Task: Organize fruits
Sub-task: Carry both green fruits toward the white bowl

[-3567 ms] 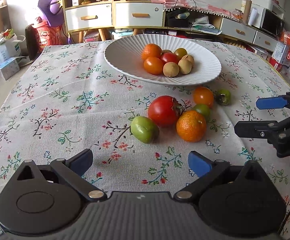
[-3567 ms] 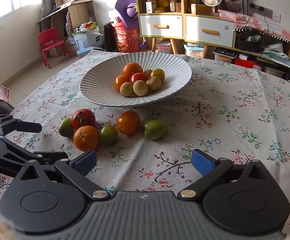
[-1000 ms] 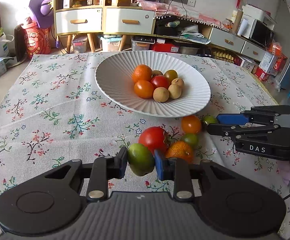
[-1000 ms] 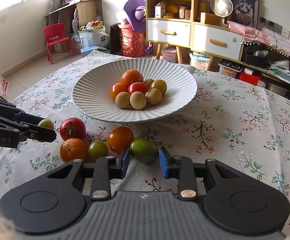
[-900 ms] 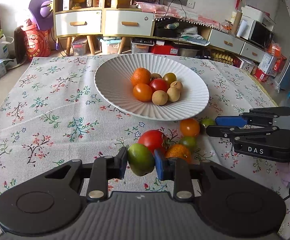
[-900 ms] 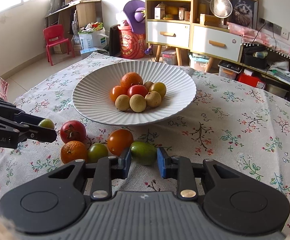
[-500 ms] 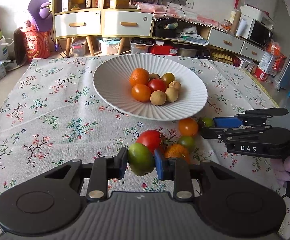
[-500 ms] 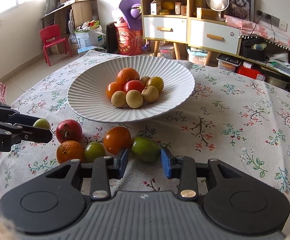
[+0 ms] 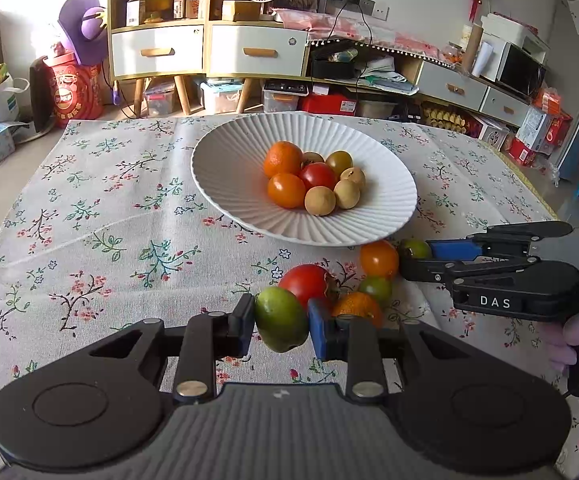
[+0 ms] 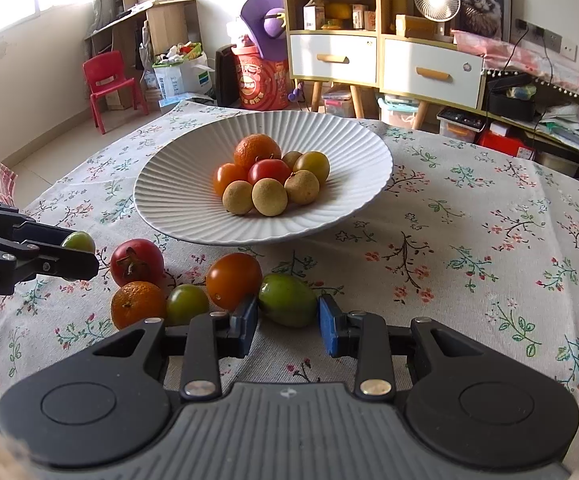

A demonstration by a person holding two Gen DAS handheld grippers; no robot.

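My left gripper (image 9: pixel 281 318) is shut on a green fruit (image 9: pixel 280 319); it shows at the left edge of the right wrist view (image 10: pixel 78 241). My right gripper (image 10: pixel 287 322) has its jaws closing on a second green fruit (image 10: pixel 287 300) that lies on the cloth, blue pads against both its sides. Between the grippers lie a red tomato (image 9: pixel 305 284), a mandarin (image 10: pixel 138 304), a small green tomato (image 10: pixel 187 304) and an orange tomato (image 10: pixel 233 280). Behind them a white ribbed plate (image 9: pixel 225 184) holds several fruits.
A flowered tablecloth (image 9: pixel 101 208) covers the table, bare to the left and right of the plate. The right gripper's body (image 9: pixel 509 280) and a hand reach in from the right. Cabinets, shelves and a red child's chair (image 10: pixel 109 84) stand beyond the table.
Both grippers were open and short of the loose fruits; now each has a green fruit between its pads. Over the last second the left stays still and the right jaws widen slightly, then narrow.
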